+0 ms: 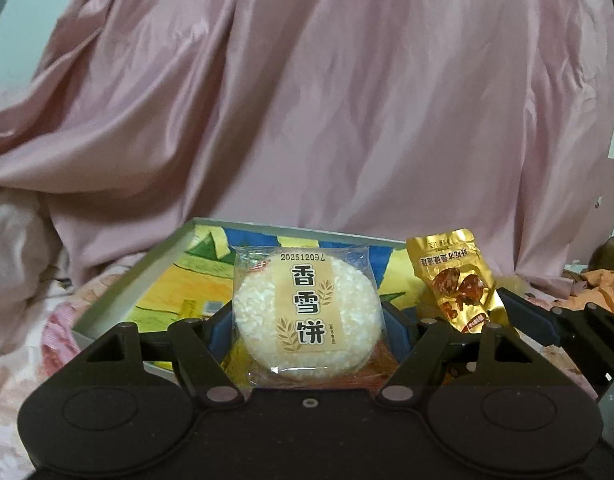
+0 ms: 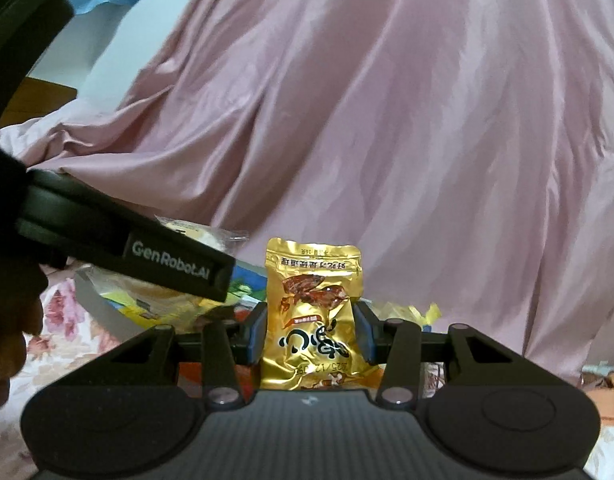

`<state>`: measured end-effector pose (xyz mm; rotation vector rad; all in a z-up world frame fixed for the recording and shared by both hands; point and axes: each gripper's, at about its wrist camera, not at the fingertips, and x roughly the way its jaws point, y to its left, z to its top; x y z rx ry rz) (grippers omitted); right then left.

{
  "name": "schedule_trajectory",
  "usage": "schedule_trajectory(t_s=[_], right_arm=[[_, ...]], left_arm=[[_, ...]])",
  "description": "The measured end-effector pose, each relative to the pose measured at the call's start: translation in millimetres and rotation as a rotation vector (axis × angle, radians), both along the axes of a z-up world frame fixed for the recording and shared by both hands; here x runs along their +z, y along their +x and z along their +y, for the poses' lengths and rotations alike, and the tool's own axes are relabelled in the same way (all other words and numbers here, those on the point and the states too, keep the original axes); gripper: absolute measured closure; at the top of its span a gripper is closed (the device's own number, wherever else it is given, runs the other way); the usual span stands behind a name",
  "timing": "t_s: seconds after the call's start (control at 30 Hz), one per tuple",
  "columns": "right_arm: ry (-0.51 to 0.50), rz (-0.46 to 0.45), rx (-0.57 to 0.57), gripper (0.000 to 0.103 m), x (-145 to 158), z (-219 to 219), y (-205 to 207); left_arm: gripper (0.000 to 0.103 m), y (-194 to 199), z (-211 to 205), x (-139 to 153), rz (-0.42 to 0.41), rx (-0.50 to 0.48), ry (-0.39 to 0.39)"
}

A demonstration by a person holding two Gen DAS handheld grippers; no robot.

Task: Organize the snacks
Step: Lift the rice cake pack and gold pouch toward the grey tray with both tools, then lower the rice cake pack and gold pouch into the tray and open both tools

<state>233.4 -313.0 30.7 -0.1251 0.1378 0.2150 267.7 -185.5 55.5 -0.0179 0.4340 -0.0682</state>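
Observation:
My left gripper is shut on a round white rice cracker in a clear wrapper, held upright above a shallow box with a yellow, blue and green printed inside. My right gripper is shut on a gold foil snack packet, held upright just right of the box. The gold packet also shows in the left wrist view, with the right gripper's fingers around it. The left gripper's body crosses the right wrist view, with the rice cracker peeking behind it.
A large pink satin cloth fills the background. The box rests on a floral bedsheet. Orange fabric lies at the right. A hand shows at the left edge.

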Motion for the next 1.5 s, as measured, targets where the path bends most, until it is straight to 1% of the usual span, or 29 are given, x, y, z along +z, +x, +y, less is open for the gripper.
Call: schedule_trajectory(t_s=[0.1,0.23,0.33,0.47,0.57,0.67,0.93,1.23,1.43,1.5], right_arm=[[0.000,0.016,-0.011,0.054,-3,-4,10],[0.046,0.075,-0.024,0.054,-11,-16,29],[0.060,0.091,-0.007,0.053,-15,-21,34],[0.053,0.102,0.013,0.053,-20,-18,39],[0.055,0.118,0.017,0.053,-23,-16,43],[0.083,0.139,0.016,0.053,-24,-19,48],[0.106,0.157,0.025,0.051,-24,-20,48],[0.110,0.164,0.025,0.050,-23,-19,48],[0.108,0.166,0.024,0.049,-23,-19,48],[0.108,0.166,0.024,0.048,-23,-18,48]], left_arm=[[0.029,10,5,-5,0.022,0.012,-0.018],[0.029,25,6,-10,0.048,0.022,-0.022],[0.029,35,8,-13,0.068,0.033,-0.024],[0.029,44,12,-17,0.088,0.047,-0.047],[0.028,45,13,-18,0.093,0.048,-0.056],[0.028,47,12,-19,0.093,0.044,-0.051],[0.028,47,11,-20,0.094,0.041,-0.049],[0.028,46,11,-19,0.093,0.041,-0.049],[0.024,45,11,-19,0.095,0.041,-0.051],[0.021,44,10,-19,0.094,0.042,-0.051]])
